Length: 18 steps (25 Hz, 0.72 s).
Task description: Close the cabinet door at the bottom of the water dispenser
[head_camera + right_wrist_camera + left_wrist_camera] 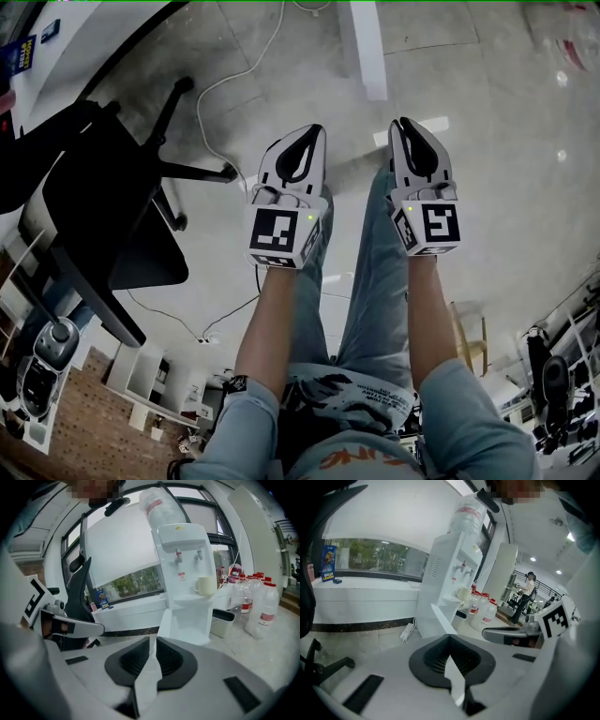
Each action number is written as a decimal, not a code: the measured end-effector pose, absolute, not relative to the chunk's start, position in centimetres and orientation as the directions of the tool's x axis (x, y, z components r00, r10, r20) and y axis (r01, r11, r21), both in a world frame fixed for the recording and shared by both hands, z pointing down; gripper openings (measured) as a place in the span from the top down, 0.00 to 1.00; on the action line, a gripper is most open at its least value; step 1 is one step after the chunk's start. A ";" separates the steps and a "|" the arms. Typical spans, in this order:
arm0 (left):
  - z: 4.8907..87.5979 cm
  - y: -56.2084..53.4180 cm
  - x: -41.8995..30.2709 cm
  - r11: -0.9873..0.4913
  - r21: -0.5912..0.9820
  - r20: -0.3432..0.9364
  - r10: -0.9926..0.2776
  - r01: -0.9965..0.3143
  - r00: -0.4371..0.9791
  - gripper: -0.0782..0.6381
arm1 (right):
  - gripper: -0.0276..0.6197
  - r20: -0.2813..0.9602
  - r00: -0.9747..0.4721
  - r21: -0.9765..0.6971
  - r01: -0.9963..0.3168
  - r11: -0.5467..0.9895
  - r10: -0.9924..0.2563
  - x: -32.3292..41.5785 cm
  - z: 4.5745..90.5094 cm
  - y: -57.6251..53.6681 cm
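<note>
Looking along your left gripper (pixel 450 638), you see the tall white water dispenser (pixel 445 578) capped by an upturned clear bottle (pixel 468 513). Its white bottom cabinet door (pixel 442 618) stands swung open, well apart from both tongs. Your right gripper (pixel 152 641) faces the same dispenser more squarely and adds a cream mug (pixel 204 585) resting at its front, a pale bin with a black rim (pixel 224 620) just beside the base, and clear plastic bottles with red caps (pixel 262 603) further right. Both pairs of jaws are pressed together with nothing between them (each gripper view shows the pads meeting in a thin seam). The head view gives what those two do not: your jeans-clad legs (pixel 370 281), the pale floor (pixel 487 187), a black office chair (pixel 103 206) at your left and a white cable (pixel 234 84) trailing across the floor. A white strip (pixel 364 47) at its top edge is cut off, and I cannot tell whether it belongs to the dispenser. In both gripper views the door's lower edge is hidden behind the gripper's own grey body, and the cabinet's inside is too washed out to read.
</note>
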<state>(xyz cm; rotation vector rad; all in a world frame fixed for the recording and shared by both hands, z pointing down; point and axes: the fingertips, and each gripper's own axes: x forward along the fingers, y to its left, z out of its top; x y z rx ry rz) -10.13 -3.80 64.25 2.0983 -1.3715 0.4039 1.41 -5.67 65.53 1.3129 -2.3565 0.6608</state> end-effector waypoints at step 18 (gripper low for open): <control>69.6 -4.0 -9.7 -0.275 0.283 0.610 -0.688 -0.919 0.394 0.86 | 0.63 0.618 -0.439 -0.187 -0.888 0.421 -0.652 -0.1 75.9 -7.8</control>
